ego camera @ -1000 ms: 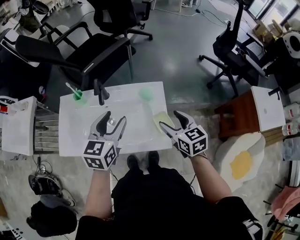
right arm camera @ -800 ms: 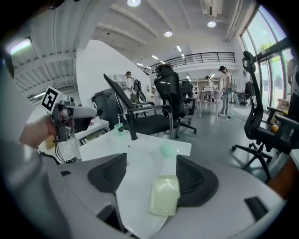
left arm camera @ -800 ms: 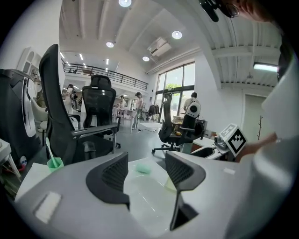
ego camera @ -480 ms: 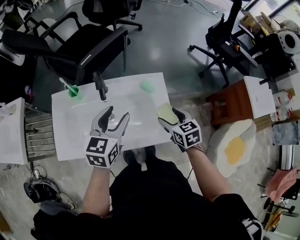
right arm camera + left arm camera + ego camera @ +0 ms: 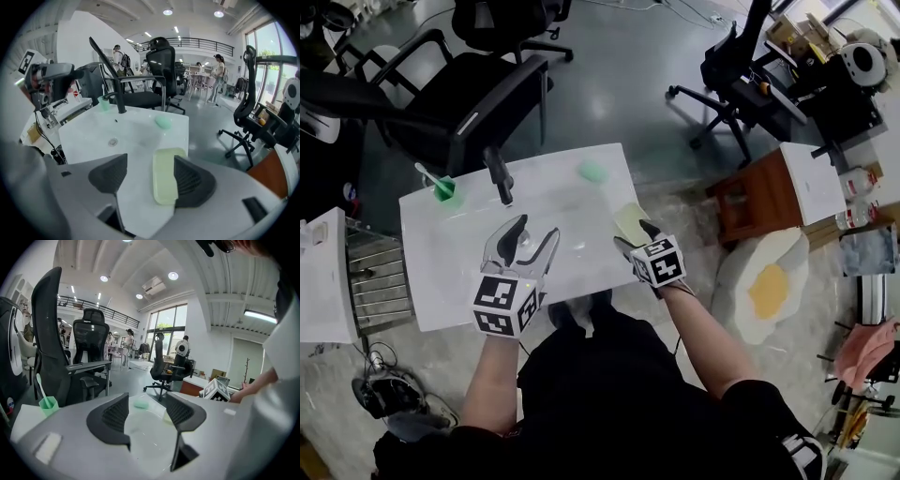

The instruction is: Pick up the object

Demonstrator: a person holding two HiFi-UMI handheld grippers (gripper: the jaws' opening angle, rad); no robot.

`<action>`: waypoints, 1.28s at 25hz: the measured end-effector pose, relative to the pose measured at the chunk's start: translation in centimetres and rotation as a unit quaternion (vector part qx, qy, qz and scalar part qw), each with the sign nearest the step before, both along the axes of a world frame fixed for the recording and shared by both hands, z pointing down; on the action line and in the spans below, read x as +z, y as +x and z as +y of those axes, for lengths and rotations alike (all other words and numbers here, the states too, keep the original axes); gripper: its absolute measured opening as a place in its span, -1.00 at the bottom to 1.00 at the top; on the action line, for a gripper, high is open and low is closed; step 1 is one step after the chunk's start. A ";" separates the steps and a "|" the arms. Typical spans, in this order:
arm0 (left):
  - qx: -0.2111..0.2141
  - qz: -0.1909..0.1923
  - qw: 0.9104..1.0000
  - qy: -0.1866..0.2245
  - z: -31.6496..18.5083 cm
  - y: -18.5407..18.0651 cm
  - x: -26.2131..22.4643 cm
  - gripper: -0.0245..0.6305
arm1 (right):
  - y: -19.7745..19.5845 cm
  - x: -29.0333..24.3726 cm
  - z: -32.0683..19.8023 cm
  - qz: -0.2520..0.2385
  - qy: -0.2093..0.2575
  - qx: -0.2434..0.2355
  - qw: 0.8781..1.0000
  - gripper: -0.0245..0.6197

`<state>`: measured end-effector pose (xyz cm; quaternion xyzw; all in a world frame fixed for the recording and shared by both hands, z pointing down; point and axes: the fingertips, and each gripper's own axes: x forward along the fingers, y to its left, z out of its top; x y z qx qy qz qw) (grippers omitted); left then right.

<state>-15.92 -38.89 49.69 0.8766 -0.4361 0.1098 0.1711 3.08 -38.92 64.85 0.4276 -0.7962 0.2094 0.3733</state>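
Observation:
A pale yellow-green tray (image 5: 628, 221) (image 5: 165, 180) lies flat at the right edge of the white sink top (image 5: 431, 272). My right gripper (image 5: 635, 234) (image 5: 150, 173) is open at the tray's near end. The tray lies between its jaws, close against the right-hand jaw, and I cannot tell whether they touch. My left gripper (image 5: 534, 230) (image 5: 145, 411) hangs open over the basin with nothing between its jaws. A green soap bar (image 5: 593, 172) (image 5: 163, 123) (image 5: 140, 404) rests near the back edge.
A black faucet (image 5: 499, 174) and a green cup (image 5: 444, 190) with a toothbrush stand at the sink's back left. Office chairs (image 5: 459, 103) stand behind it. A brown stool (image 5: 750, 202) and an egg-shaped rug (image 5: 764, 286) are at the right, and a metal rack (image 5: 380, 281) at the left.
My right gripper has moved in toward the pale tray, so the tray now lies between its jaws. The left gripper has stayed over the basin.

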 end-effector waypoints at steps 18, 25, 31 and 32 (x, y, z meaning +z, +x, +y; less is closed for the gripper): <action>-0.033 0.003 0.999 -0.019 -1.3 -0.6 1.8 -0.15 | 0.0 6.4 -1.1 0.093 -0.059 -0.052 0.993 -0.10; -0.047 0.007 0.999 -0.021 -1.3 -1.5 2.1 -0.15 | -1.0 6.8 -1.6 0.118 -0.023 -0.073 0.990 -0.23; -0.052 0.010 0.998 -0.026 -0.9 -1.9 2.2 -0.15 | -1.4 6.6 -1.4 0.122 -0.017 -0.080 0.989 -0.43; -0.052 0.010 0.998 -0.026 -0.9 -2.0 2.2 -0.15 | -1.5 6.6 -1.4 0.123 -0.016 -0.081 0.989 -0.47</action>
